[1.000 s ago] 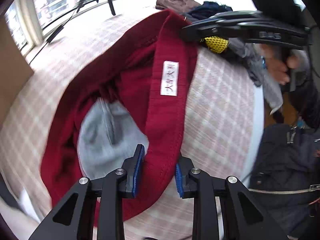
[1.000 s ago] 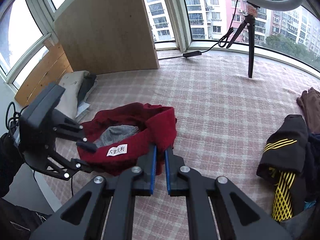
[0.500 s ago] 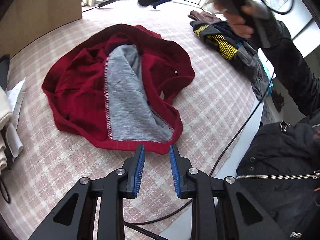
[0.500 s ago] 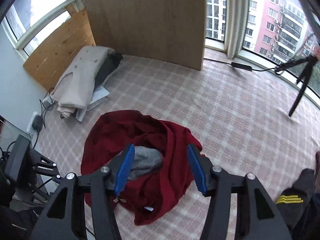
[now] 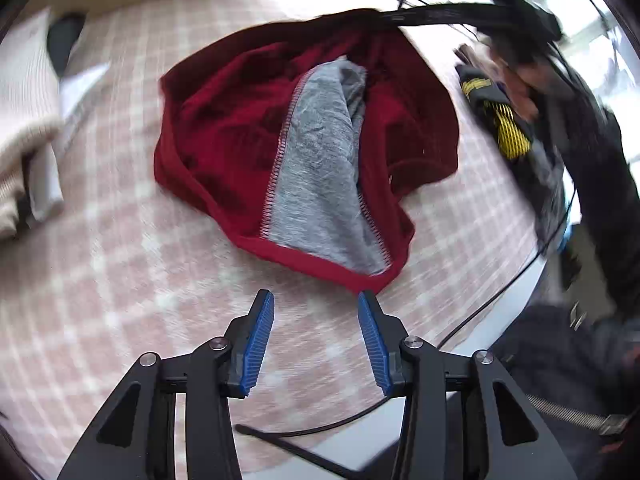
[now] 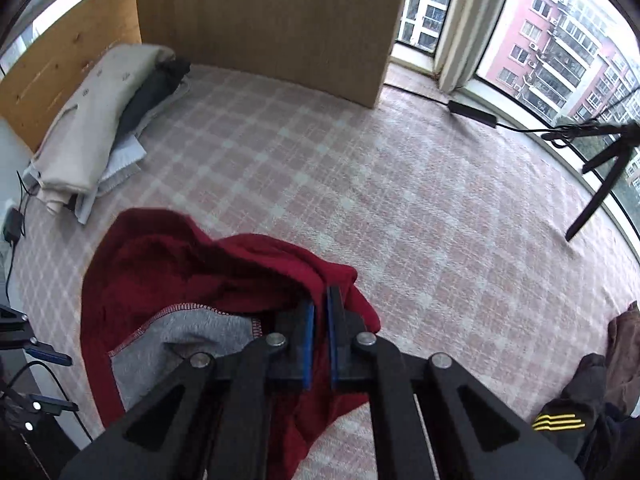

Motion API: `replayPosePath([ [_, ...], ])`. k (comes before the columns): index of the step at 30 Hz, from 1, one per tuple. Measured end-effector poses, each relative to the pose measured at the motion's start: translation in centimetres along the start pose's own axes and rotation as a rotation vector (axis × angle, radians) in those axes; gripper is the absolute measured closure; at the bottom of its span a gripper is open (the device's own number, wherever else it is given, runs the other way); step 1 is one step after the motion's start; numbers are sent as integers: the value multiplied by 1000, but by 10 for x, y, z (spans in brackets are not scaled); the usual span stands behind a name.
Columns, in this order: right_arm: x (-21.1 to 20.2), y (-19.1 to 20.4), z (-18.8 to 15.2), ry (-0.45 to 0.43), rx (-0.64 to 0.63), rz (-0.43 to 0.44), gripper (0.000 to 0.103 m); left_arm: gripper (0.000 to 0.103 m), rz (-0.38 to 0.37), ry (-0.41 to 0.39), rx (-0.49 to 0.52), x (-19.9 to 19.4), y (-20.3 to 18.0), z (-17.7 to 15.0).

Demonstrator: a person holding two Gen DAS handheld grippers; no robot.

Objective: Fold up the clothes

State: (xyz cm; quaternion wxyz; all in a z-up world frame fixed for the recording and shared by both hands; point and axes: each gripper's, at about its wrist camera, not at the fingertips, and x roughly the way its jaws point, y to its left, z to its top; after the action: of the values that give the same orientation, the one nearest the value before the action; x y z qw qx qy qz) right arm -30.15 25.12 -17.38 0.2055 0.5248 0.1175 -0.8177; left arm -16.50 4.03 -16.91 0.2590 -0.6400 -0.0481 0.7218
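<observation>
person's hand [image 5: 516, 80] motion-blurred, dark clothes pile [image 6: 592, 412] cropped

We appear to be in a high-rise apartment room set up for recording. Curved floor-level windows [image 6: 560, 40] look onto residential tower blocks [image 6: 568, 52]. A pink plaid cloth [image 6: 360, 200] covers the surface, garments lie in piles [image 6: 100, 120], a tripod [image 6: 600, 176] stands by the glass, and wooden panels [image 6: 280, 20] line the far side.
</observation>
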Motion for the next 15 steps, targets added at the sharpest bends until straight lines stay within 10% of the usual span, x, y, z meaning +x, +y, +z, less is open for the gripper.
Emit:
replayPosePath([
  [6,-25,-23,-16,-46,75,1,97,46,21,4,-197,23,4,14],
  [12,-44,-35,-25,-97,108,6,97,100,112,-29,-186,27,2,25],
  [15,-75,-42,-22,-168,123,-4,97,100,126,-118,-172,-7,4,29],
])
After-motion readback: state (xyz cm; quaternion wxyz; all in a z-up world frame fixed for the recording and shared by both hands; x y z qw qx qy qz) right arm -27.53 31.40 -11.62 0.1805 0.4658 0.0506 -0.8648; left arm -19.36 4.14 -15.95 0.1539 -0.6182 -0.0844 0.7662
